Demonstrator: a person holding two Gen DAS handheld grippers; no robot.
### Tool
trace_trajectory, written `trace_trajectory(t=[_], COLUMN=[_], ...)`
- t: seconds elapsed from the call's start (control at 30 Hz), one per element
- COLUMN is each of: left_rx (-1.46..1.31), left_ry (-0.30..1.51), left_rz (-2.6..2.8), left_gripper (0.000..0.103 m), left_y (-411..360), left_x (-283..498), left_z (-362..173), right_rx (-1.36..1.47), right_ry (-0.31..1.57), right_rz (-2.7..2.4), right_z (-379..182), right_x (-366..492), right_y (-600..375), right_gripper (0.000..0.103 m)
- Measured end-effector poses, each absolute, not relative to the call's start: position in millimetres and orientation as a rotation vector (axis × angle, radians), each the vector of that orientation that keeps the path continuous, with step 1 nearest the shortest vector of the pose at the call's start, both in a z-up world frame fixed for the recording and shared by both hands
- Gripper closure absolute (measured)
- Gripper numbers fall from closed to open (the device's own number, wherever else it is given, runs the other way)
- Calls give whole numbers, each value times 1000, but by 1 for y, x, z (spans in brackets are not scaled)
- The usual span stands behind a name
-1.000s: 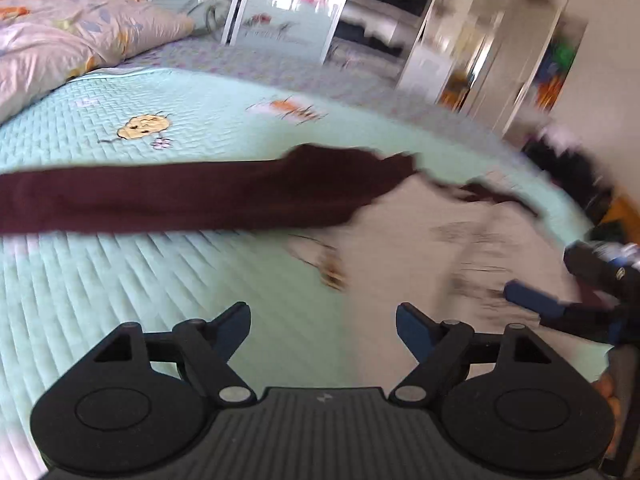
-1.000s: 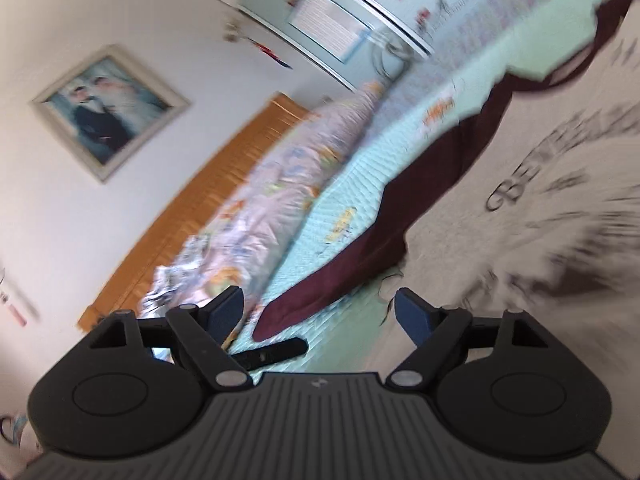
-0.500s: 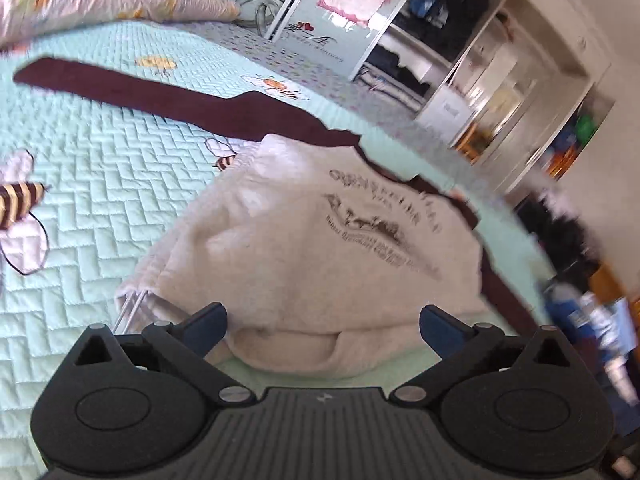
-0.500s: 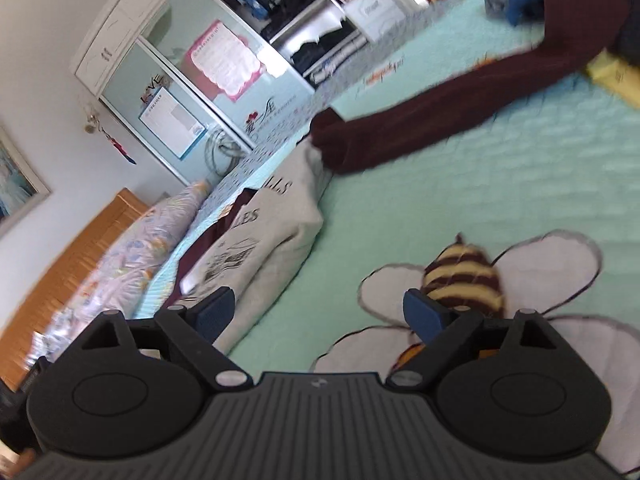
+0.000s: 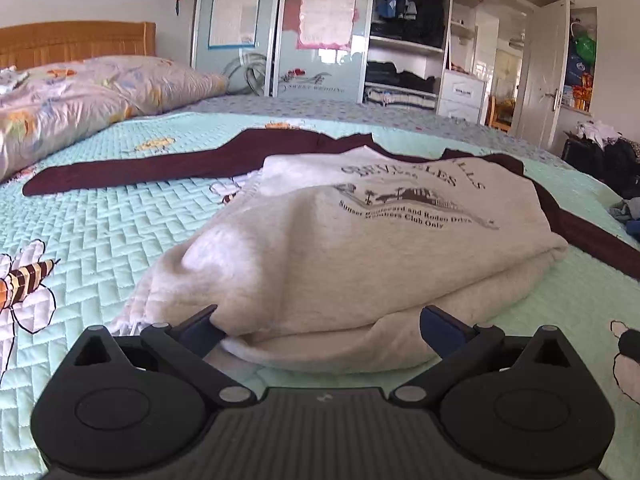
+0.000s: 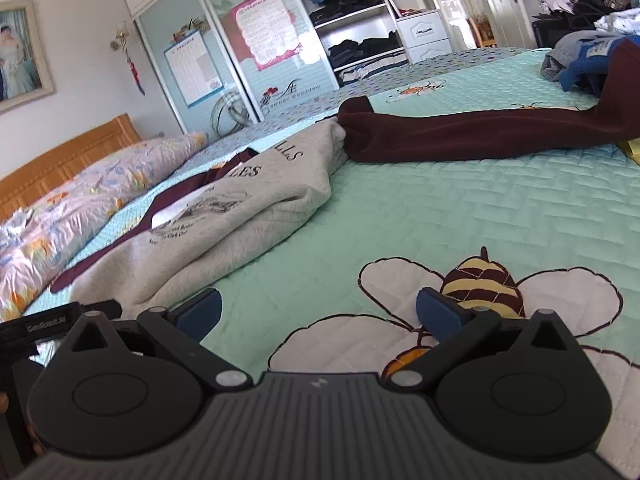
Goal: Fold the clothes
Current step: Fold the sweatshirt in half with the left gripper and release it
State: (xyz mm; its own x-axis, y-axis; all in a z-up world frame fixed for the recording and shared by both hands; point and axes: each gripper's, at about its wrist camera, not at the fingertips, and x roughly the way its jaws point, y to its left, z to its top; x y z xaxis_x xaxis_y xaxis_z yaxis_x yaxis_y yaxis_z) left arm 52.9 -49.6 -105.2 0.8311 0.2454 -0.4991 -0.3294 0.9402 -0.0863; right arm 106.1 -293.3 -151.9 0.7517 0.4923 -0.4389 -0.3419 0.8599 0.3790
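A grey sweatshirt (image 5: 352,236) with dark printed lettering lies folded over on the mint quilted bed (image 5: 100,224). Maroon sleeves (image 5: 132,170) stretch out flat to either side of it. My left gripper (image 5: 320,326) is open, low at the sweatshirt's near folded edge, its fingers to either side of the fold. In the right wrist view the sweatshirt (image 6: 240,216) lies to the left, with one maroon sleeve (image 6: 460,132) running right. My right gripper (image 6: 318,308) is open and empty over the quilt, beside a bee print (image 6: 480,284).
A floral pillow (image 5: 80,96) and a wooden headboard (image 5: 76,40) are at the left. A wardrobe with sliding doors (image 5: 280,36) stands behind the bed. A pile of clothes (image 6: 584,60) sits at the bed's far right corner.
Both grippers have dropped low to the bed. The left one has closed in on the sweatshirt's near fold. The right one has settled over the quilt to the sweatshirt's right.
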Motion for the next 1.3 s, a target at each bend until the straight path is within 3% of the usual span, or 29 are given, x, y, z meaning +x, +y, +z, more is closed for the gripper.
trace_trajectory(t=[0.17, 0.3, 0.43, 0.53, 0.63, 0.77, 0.87, 0.93, 1.07, 1.3], left_rx=[-255, -324, -410, -517, -553, -584, -610, -628, -680, -755], left_ry=[410, 327, 359, 386, 333, 242, 202, 202, 239, 240], left_rz=[261, 250, 227, 188, 206, 215, 230, 257, 288, 290], left_gripper=[1, 1, 1, 1, 1, 1, 1, 1, 1, 1], left_y=[-41, -31, -16, 1, 13, 26, 36, 44, 56, 71], left_x=[41, 34, 37, 35, 21, 9, 10, 18, 28, 27], left_z=[-96, -86, -87, -91, -85, -74, -74, -83, -113, -135], right_rx=[272, 501, 707, 584, 283, 106, -39, -107, -167, -159], right_ry=[600, 621, 666, 678, 633, 592, 565, 580, 669, 756], right_rz=[493, 522, 619, 676, 645, 708, 714, 748, 857, 754], right_z=[-145, -145, -143, -134, -121, -110, -102, -99, -101, -101], right_x=[113, 126, 144, 146, 131, 116, 111, 113, 116, 109], right_y=[-292, -316, -323, -294, -254, -214, -180, -158, -123, -80], right_gripper=[0, 0, 0, 0, 0, 1, 9, 27, 45, 43])
